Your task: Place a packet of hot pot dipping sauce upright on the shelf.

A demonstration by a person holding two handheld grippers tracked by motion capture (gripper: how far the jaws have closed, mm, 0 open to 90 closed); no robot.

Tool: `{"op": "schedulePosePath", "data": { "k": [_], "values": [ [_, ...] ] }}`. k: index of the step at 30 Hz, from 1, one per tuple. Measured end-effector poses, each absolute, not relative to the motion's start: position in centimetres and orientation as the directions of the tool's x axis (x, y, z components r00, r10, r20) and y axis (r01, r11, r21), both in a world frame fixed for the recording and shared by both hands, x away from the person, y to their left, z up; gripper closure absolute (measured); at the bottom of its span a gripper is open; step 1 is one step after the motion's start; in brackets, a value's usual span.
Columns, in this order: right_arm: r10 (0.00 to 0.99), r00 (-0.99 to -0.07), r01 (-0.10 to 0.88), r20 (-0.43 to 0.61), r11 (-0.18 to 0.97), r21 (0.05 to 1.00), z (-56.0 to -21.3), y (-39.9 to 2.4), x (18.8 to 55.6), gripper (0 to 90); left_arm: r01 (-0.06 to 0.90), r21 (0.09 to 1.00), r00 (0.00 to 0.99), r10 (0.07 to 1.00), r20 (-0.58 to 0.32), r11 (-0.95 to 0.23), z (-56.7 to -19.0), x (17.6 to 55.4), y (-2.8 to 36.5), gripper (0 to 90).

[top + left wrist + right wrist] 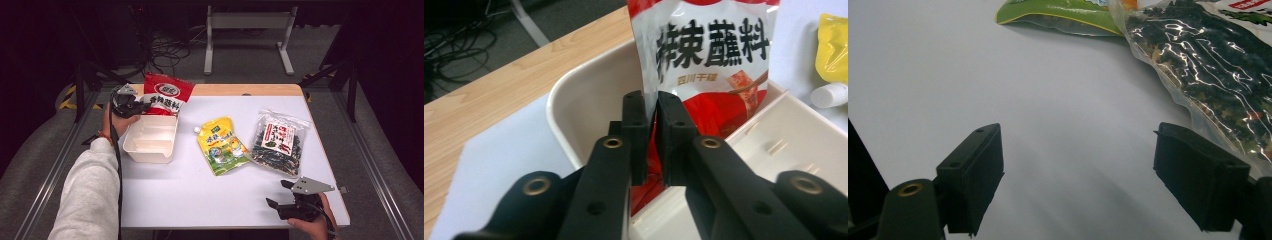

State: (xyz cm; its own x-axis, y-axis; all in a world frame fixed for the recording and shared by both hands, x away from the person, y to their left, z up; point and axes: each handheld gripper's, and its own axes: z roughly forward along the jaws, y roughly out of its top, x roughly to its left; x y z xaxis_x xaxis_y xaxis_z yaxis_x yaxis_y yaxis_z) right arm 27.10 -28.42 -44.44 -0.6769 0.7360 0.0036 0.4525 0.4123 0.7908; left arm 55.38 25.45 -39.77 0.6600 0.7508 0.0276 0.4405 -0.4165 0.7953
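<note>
High view: the left gripper (134,106) pinches the red-and-white sauce packet (167,94) by its lower edge, holding it upright over the far end of the cream divided tray (150,139). Near the table's front edge, the right gripper (283,194) rests with jaws spread wide, the dried seaweed bag (278,136) just ahead of it

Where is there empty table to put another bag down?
The widest bare patch lies in front of the white tray and yellow pouch, left of the right gripper. It's crowded where the pouch touches the seaweed bag.
</note>
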Motion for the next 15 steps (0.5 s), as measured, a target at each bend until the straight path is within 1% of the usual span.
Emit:
{"op": "schedulePosePath", "data": {
  "k": [1,10,13,15],
  "values": [
    [0.736,-0.677,0.452,0.003,0.413,0.791,-44.4,-28.4,27.2,19.9,0.438,0.797,0.657,0.753,0.031,-0.415,-39.6,55.3,25.6,79.4],
    [0.736,-0.676,0.445,0.000,0.409,0.797,-44.1,-28.3,27.7,20.3,0.404,0.831,0.645,0.763,0.039,-0.384,-38.4,53.4,26.2,74.9],
    [0.737,-0.676,0.441,0.002,0.403,0.802,-43.9,-28.3,28.0,21.3,0.376,0.852,0.645,0.763,0.042,-0.365,-37.6,52.4,26.6,72.6],
    [0.736,-0.677,0.441,0.008,0.397,0.805,-43.8,-28.3,28.3,21.5,0.358,0.857,0.645,0.762,0.061,-0.371,-37.0,51.6,26.7,70.9]
  ]
}}
